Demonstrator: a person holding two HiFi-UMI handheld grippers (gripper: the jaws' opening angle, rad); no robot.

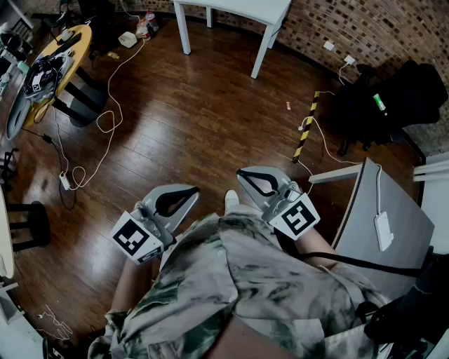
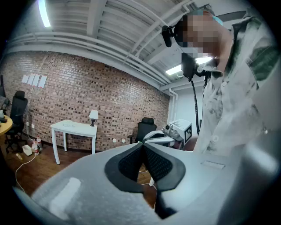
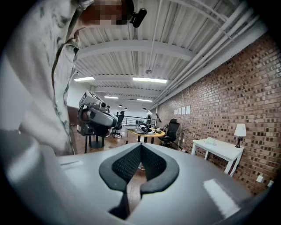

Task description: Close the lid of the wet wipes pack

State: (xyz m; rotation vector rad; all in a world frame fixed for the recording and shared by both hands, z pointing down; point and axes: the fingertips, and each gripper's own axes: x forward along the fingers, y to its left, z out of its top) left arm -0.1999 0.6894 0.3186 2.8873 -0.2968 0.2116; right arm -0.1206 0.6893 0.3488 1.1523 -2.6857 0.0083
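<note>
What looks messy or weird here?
A white cable snakes in loose loops across the wooden floor at the left, and a small scrap lies near the white table. Oddest: no wet wipes pack shows in any view, and the left gripper and right gripper are both shut on nothing.
</note>
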